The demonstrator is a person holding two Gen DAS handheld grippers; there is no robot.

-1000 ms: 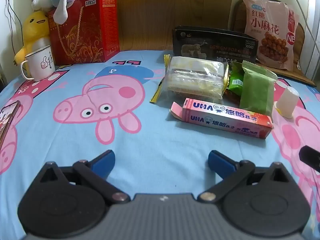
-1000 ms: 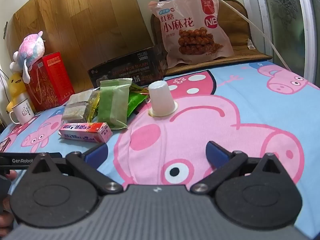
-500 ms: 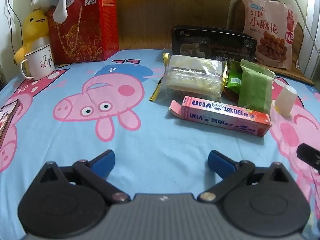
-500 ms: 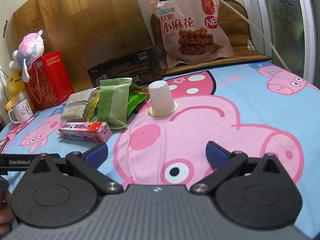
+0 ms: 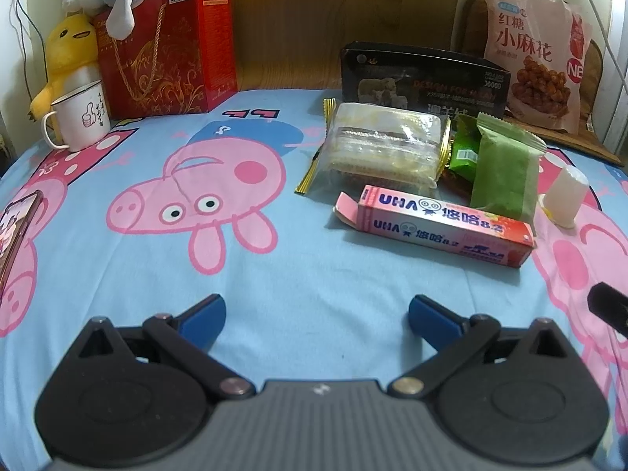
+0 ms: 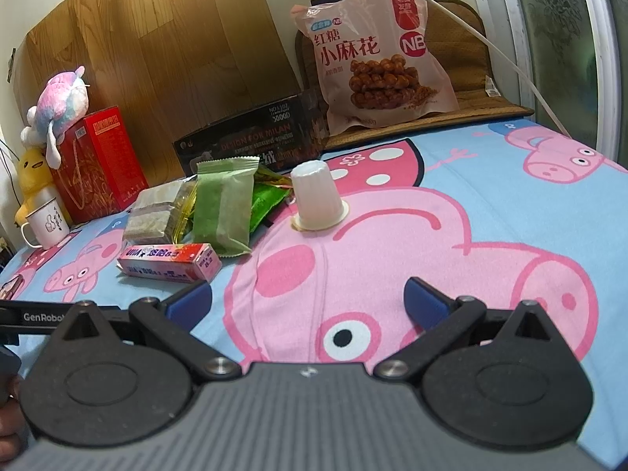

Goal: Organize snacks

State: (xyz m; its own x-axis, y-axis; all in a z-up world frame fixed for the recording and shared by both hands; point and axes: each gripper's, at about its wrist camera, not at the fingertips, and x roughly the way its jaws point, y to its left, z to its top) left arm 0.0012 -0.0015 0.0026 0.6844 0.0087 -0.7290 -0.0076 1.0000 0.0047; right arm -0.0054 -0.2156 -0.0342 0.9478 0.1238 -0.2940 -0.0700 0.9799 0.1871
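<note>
My left gripper [image 5: 316, 310] hangs low over the blue pig-print sheet [image 5: 274, 274], blue pads spread wide, nothing between them. Same story on my right gripper [image 6: 308, 300]: wide apart and empty, parked over a big pink pig face.

The snacks sit bunched together at about one o'clock from my left gripper. Nearest is the pink UHA candy box [image 5: 435, 225], lying flat with one end flap popped open. Just behind it, at twelve to one o'clock, the clear-wrapped cake pack [image 5: 382, 149] with gold edging. To its right, a pale green packet [image 5: 504, 172] leans over a bright green packet [image 5: 465, 153], touching it. Further out, at two o'clock, a white jelly cup [image 5: 567, 196] stands upside down, apart from the pile.

From my right gripper, that cup [image 6: 316, 200] is dead ahead at twelve, the candy box [image 6: 168, 261] at ten o'clock.

Behind the pile stands a black box [image 5: 424, 80], and a large bag of fried twists [image 5: 535, 51] is propped up at the back.
</note>
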